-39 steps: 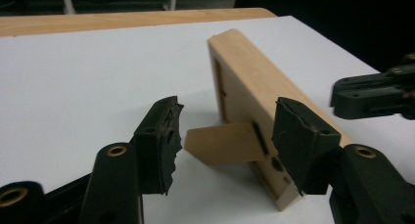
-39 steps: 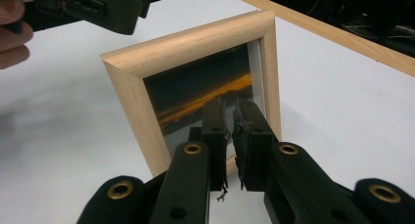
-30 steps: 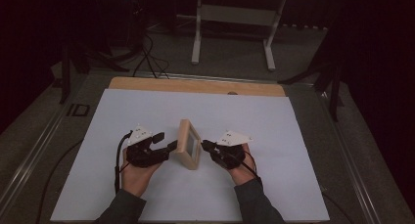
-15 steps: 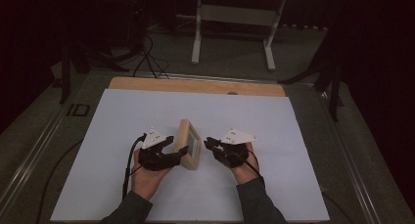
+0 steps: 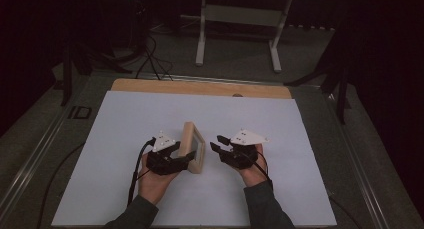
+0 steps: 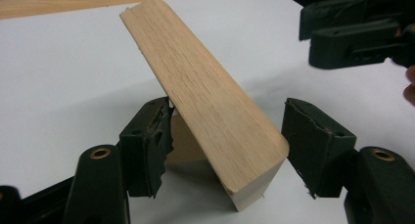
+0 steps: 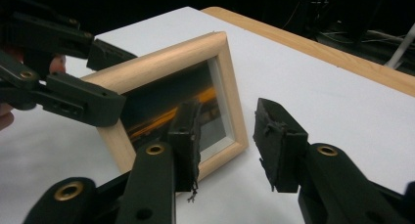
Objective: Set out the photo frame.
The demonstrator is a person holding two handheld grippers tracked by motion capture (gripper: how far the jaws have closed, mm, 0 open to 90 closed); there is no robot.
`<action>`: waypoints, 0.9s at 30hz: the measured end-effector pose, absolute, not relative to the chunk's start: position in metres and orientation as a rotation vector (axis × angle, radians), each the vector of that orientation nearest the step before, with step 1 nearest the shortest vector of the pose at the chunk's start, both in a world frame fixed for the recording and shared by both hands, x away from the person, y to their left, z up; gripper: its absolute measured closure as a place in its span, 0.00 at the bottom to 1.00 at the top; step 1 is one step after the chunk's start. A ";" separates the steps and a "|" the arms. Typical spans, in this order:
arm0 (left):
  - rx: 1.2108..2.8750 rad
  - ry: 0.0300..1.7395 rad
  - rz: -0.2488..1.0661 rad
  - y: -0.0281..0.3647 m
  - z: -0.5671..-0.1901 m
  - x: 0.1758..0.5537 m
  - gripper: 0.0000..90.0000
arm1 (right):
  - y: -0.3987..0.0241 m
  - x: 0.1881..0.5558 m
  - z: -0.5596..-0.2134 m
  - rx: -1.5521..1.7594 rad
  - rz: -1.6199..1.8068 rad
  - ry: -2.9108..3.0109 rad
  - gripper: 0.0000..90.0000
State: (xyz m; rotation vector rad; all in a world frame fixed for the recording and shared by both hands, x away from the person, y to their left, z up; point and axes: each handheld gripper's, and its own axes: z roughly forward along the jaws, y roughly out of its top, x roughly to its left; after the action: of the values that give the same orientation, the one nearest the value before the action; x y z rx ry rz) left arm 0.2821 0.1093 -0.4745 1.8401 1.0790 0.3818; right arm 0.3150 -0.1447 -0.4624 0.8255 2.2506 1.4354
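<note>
The frame point(image 5: 194, 148) is seen standing on edge near the middle of the white sheet point(image 5: 125, 119) that covers the table point(image 5: 200, 87), glass side toward the right gripper point(image 5: 216, 143).

The left gripper point(image 5: 186, 158) is set at the frame's back. In the left gripper view its jaws straddle the wood rim point(image 6: 205, 101): one pad touches the rim, the other stands off it w/ a gap, so no firm clamp is shown. The frame leans over that touching pad. The right gripper's jaws have just been opening and are now about half wide, w/ nothing between them; they sit just beside the frame's glass side, apart from it.

Step in hand, as judged: the frame is being stood up or steadied. To be done well, the left jaws should be closed squarely on the rim, not the glass, and the lean corrected before any release. The right gripper is best kept near the glass side as a stop.

Room: open sheet lies on all sides of the frame; the sheet's edges and the table's wood strip beyond it are well apart from it. The tight spot is between frame and right jaws.
</note>
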 end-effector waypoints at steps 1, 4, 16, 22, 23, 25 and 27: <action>1.839 1.082 0.380 0.109 -0.475 0.282 0.42 | -0.145 0.315 -0.462 0.826 1.436 2.248 0.67; 1.839 1.090 0.360 0.109 -0.476 0.283 0.45 | -0.147 0.315 -0.461 0.833 1.439 2.239 0.65; 1.828 1.103 0.338 0.109 -0.476 0.283 0.48 | -0.150 0.316 -0.458 0.840 1.447 2.225 0.65; 1.828 1.107 0.338 0.109 -0.476 0.283 0.49 | -0.152 0.316 -0.457 0.844 1.449 2.219 0.64; 1.829 1.106 0.339 0.110 -0.476 0.283 0.50 | -0.153 0.316 -0.457 0.844 1.449 2.218 0.64; 1.828 1.102 0.340 0.110 -0.475 0.283 0.52 | -0.153 0.316 -0.456 0.843 1.450 2.214 0.64; 1.827 1.100 0.345 0.110 -0.475 0.283 0.54 | -0.154 0.316 -0.456 0.846 1.451 2.212 0.64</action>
State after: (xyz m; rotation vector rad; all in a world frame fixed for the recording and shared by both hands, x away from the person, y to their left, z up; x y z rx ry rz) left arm 0.2825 0.1099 -0.4752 1.8275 1.1001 0.3447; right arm 0.3158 -0.1538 -0.4555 0.8458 2.2118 1.4510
